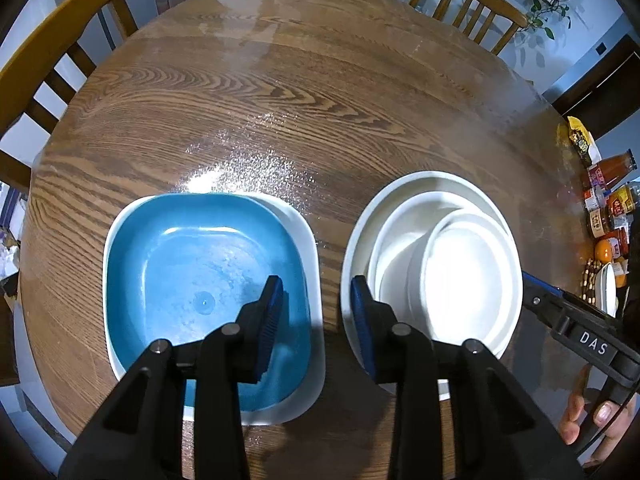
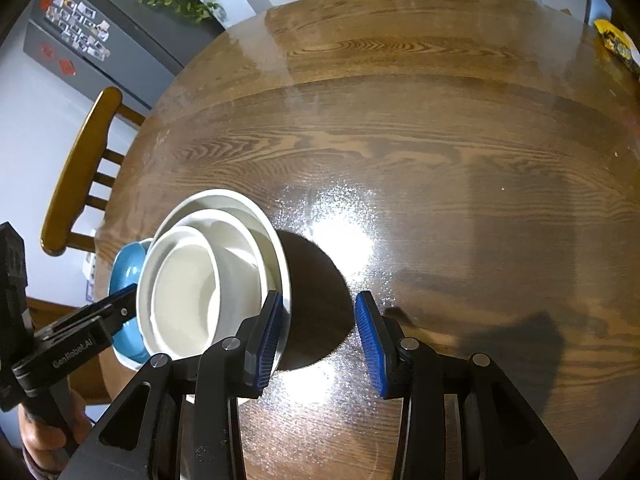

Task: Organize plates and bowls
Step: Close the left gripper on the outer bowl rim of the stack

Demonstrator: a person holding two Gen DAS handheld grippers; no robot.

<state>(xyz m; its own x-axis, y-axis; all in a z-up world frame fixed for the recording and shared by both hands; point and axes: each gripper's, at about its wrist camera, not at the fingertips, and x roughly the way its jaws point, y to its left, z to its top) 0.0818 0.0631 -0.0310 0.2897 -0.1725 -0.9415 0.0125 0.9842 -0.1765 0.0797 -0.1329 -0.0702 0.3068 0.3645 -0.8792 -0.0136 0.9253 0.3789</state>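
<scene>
A blue square plate (image 1: 208,276) lies nested on a white square plate (image 1: 306,236) at the table's near left. Right of it, white round bowls (image 1: 456,264) sit nested in a stack. My left gripper (image 1: 316,312) is open and empty, hovering above the gap between the two stacks. My right gripper (image 2: 318,332) is open and empty, just right of the bowl stack (image 2: 208,280); its left finger overlaps the stack's rim. The blue plate (image 2: 128,272) peeks out behind the bowls. The right gripper's finger (image 1: 560,304) shows beside the bowls in the left wrist view.
The round wooden table (image 1: 304,100) has wooden chairs (image 1: 52,48) around it. Sauce bottles, jars and snacks (image 1: 608,208) crowd its right edge. A dark fridge (image 2: 92,40) stands beyond the table's left side.
</scene>
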